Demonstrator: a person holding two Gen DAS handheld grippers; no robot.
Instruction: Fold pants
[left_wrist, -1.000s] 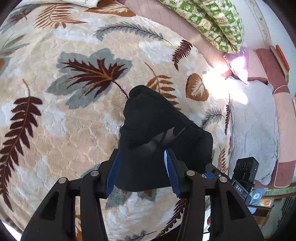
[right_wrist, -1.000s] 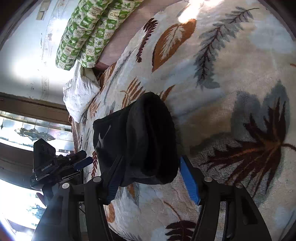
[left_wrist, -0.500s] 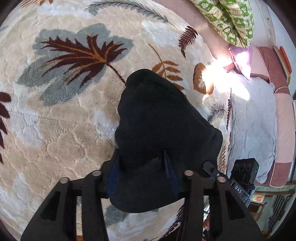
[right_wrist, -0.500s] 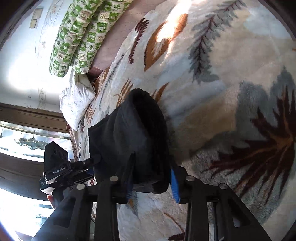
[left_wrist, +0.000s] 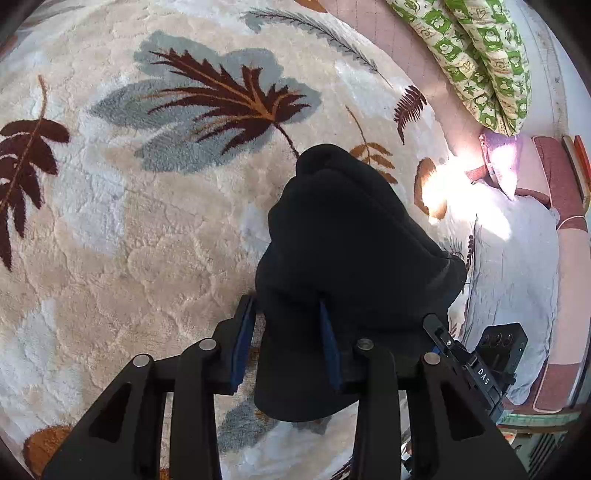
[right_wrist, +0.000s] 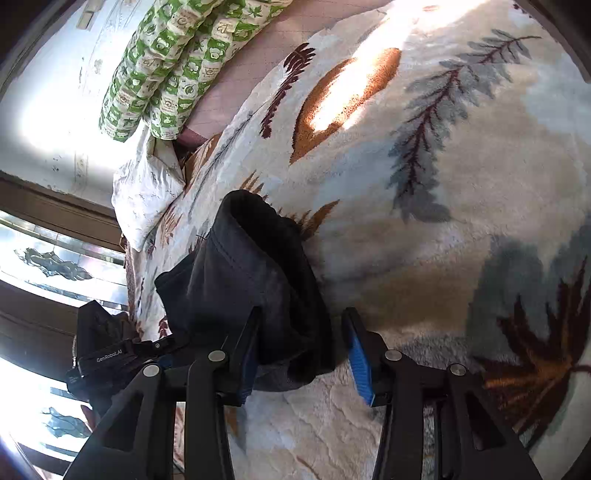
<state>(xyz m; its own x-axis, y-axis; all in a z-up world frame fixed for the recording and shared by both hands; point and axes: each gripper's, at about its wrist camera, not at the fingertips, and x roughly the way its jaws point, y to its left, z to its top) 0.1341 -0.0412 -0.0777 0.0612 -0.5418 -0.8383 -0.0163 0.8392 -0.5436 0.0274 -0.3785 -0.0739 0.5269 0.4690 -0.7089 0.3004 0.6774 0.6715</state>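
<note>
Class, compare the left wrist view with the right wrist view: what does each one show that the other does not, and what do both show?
Only the left wrist view shows the purple cushion and the pale grey sheet beside the blanket. Only the right wrist view shows the window and the white pillow. Both show the black pants on the leaf-patterned blanket, the green patterned quilt, and the other hand's tool: the right tool in the left view, the left tool in the right.

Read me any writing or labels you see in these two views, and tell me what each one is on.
"DAS": white letters on the right gripper body, seen in the left wrist view.
"GenRobot.AI": white letters on the left gripper body, seen in the right wrist view.
No writing shows on the black pants, the leaf-patterned blanket or the green patterned quilt.
</note>
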